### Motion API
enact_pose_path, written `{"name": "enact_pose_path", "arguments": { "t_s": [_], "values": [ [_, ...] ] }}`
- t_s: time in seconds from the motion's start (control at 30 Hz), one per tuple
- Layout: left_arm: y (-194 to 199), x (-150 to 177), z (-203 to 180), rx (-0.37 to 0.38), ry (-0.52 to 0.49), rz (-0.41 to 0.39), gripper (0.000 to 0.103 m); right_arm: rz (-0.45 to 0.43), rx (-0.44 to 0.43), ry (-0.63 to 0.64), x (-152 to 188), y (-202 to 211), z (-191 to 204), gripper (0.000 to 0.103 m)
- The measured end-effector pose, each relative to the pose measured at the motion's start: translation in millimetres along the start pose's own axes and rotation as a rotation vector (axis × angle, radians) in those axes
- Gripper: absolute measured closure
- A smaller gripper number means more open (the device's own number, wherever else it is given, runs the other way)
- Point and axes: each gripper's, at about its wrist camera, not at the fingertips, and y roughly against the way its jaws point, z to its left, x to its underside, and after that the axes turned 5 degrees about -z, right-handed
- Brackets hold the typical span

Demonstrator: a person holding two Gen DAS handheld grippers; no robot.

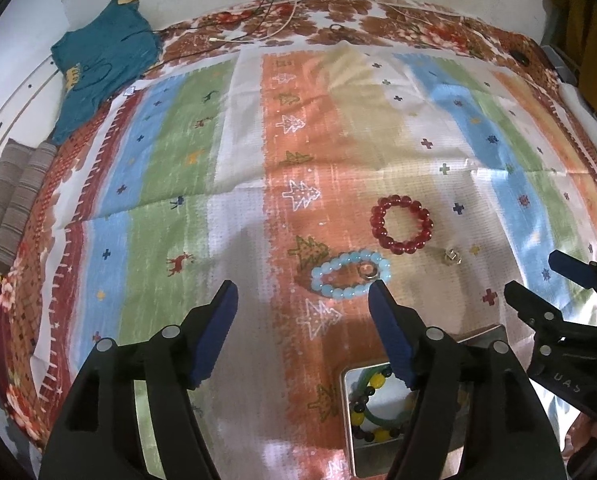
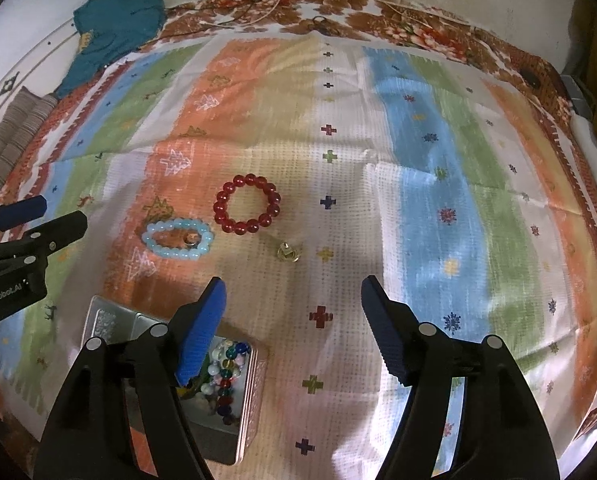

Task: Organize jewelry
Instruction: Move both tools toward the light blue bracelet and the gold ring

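A red bead bracelet [image 1: 401,224] [image 2: 247,203] lies flat on the striped cloth. Beside it lies a pale blue bead bracelet [image 1: 350,276] [image 2: 177,239] with a small ring [image 1: 369,272] [image 2: 190,242] inside its loop. A small gold ring [image 1: 452,257] [image 2: 287,253] sits to the right of them. An open metal tin [image 1: 378,400] [image 2: 234,400] holds several bead bracelets. My left gripper [image 1: 302,300] stands open just short of the blue bracelet, nothing between its pads. My right gripper [image 2: 292,292] is open too, empty, just short of the gold ring.
The striped cloth [image 1: 178,160] [image 2: 438,160] covers a floral blanket. A teal garment [image 1: 106,60] [image 2: 114,36] lies at the far left, with a folded striped fabric [image 1: 14,200] below it and thin cables [image 1: 274,8] at the far edge.
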Motion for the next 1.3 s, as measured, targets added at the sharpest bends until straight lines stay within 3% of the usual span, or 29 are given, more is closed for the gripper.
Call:
{"name": "enact_pose_path", "arguments": {
  "t_s": [0.77, 1.3],
  "values": [
    [-58, -7, -1, -0.036, -0.054, 0.101, 0.032, 0.078, 0.012, 0.002, -8, -44, -6, 0.033],
    [-88, -12, -5, 0.002, -0.070, 0.157, 0.032, 0.141, 0.008, 0.023, -12, -77, -5, 0.033]
  ]
}}
